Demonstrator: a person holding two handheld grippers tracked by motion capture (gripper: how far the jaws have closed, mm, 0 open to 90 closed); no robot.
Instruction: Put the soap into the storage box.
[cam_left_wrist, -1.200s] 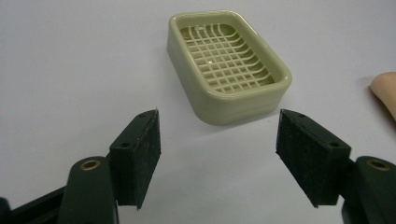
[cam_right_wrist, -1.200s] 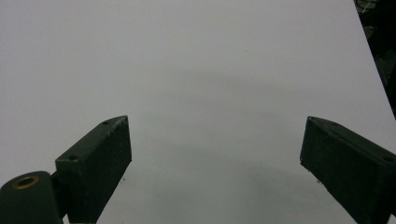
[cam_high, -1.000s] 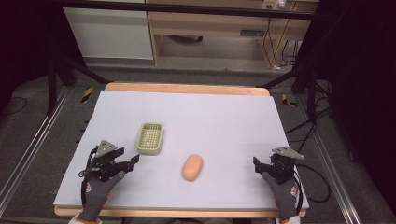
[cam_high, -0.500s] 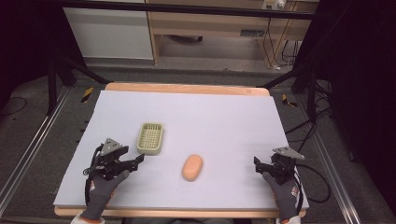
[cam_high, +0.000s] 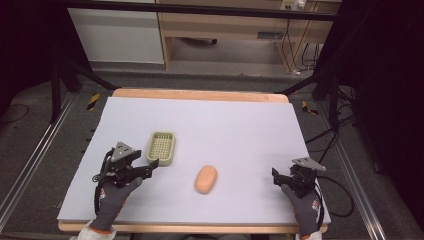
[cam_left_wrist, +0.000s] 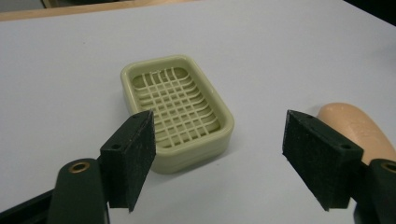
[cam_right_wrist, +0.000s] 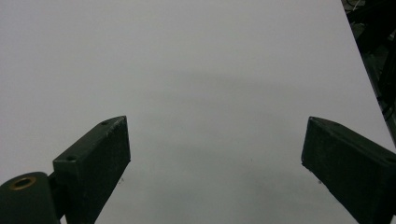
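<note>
A pale green soap dish (cam_high: 161, 148) with a grid floor lies on the left half of the white table. An orange bar of soap (cam_high: 206, 179) lies to its right, nearer the front edge. My left gripper (cam_high: 150, 167) hovers just in front of the dish's near end, and its jaws have just been opening. In the left gripper view the dish (cam_left_wrist: 175, 109) lies just ahead of the open left gripper (cam_left_wrist: 219, 140), the pads touch nothing, and the soap (cam_left_wrist: 357, 128) shows behind the right jaw. My right gripper (cam_high: 276, 176) rests open at the front right, and the right gripper (cam_right_wrist: 212, 140) frames bare table.
The white table sheet (cam_high: 240, 130) has a wooden edge at the back. Black stand legs and cables flank the table on both sides. A shelf unit stands on the floor beyond the far edge.
My left gripper has risen and moved forward and right toward the soap dish, with its jaws wider apart. The right hand, the dish and the soap have stayed put.
</note>
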